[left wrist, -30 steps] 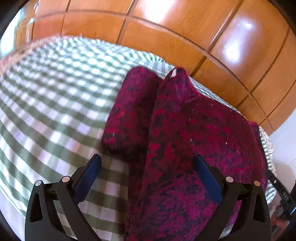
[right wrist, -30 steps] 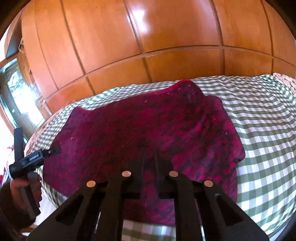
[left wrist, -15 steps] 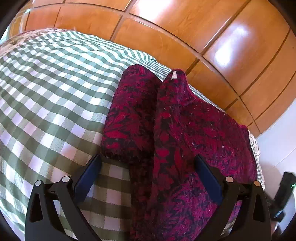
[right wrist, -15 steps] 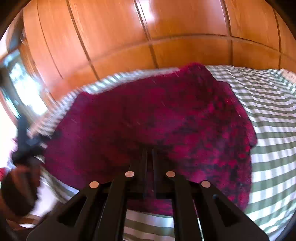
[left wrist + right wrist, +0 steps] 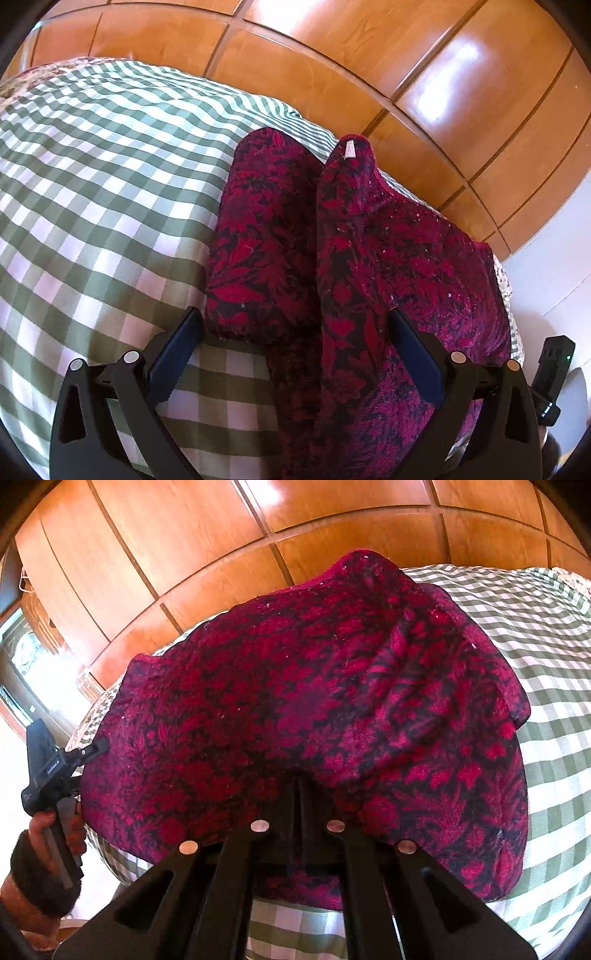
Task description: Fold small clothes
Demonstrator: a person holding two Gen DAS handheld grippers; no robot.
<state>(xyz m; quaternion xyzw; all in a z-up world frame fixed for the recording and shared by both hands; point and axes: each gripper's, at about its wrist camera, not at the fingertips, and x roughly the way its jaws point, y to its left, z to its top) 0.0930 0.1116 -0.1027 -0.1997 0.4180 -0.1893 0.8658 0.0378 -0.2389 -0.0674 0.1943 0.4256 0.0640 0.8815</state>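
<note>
Left wrist view: the red-and-black patterned garment (image 5: 369, 266) is seen lying on the green checked bedcover (image 5: 92, 206), with one sleeve (image 5: 258, 240) folded alongside the body and a white neck label (image 5: 349, 149) at the far end; the left gripper (image 5: 291, 343) is held with its jaws spread wide, the sleeve end and part of the body lying between them, and no pad is seen pressing on cloth; nothing is held.

Right wrist view: the garment (image 5: 314, 709) is seen draped and bunched, its near edge raised; the right gripper (image 5: 298, 794) is fully closed and the fabric is pinched between its fingers at that edge; the left gripper (image 5: 55, 764) and the person's hand (image 5: 55, 834) are seen at the far left, just beside the garment.

Handling is judged as follows: the knit is soft, limp and light, with a fuzzy surface unlikely to slip; it sags wherever unsupported; hold is best taken at hems, shoulder corners or the sleeve cuff, gathering both layers.
</note>
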